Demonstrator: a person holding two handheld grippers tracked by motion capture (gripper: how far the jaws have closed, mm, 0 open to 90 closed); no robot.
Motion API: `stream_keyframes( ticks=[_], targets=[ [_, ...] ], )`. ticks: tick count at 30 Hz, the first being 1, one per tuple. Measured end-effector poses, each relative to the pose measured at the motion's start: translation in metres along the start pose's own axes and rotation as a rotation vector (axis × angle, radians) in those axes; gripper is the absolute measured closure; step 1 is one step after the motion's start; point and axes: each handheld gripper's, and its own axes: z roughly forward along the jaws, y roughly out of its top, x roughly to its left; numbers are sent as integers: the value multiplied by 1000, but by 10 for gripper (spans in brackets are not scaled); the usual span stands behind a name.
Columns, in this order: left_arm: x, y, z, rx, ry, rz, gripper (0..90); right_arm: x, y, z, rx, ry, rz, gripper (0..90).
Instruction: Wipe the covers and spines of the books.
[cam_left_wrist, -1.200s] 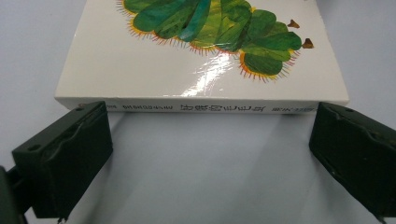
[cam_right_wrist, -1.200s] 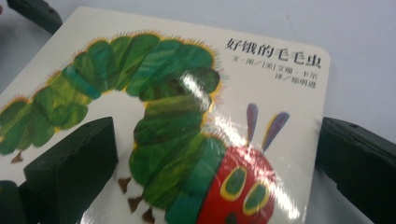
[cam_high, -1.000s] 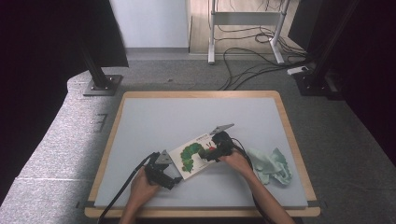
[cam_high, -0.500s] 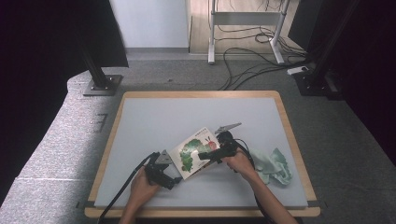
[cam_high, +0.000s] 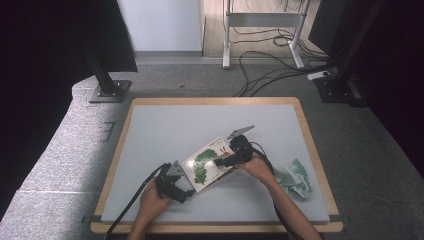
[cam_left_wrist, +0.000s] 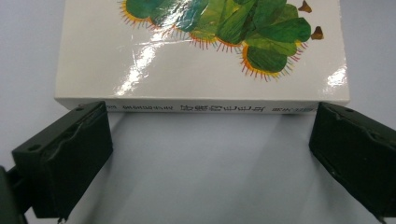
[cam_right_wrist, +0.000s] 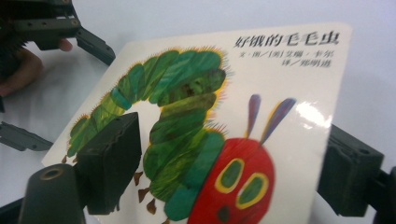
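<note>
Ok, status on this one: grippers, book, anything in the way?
Left gripper open at white caterpillar board book's spine. Right gripper jaws just closing, straddling cover. Crumpled green cloth off to the side, clear.

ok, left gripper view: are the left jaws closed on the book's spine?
No. The left gripper has its jaws spread wide on either side, with the book lying ahead of them and bare table between.

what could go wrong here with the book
The right gripper has just been closing around the book, one jaw on the glossy cover, one behind the far edge. If the pads catch only the cover, it might open or slip. The left gripper stands open at the spine, not clamped, so the book may slide across the table.
</note>
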Motion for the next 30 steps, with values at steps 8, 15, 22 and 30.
stream_keyframes(
  ticks=[8, 15, 22, 30],
  targets=[
    [0, 0, 0, 0, 0, 0, 0, -6, 11, -8, -8, 2, -47, 366],
    [0, 0, 0, 0, 0, 0, 0, -10, 9, -19, -67, 13, -52, 544],
    [0, 0, 0, 1, -2, 1, 0, -10, 3, -29, -113, 10, -85, 614],
    [0, 0, 0, 0, -2, 3, 0, -9, -3, -41, -161, 44, -124, 658]
  ],
)
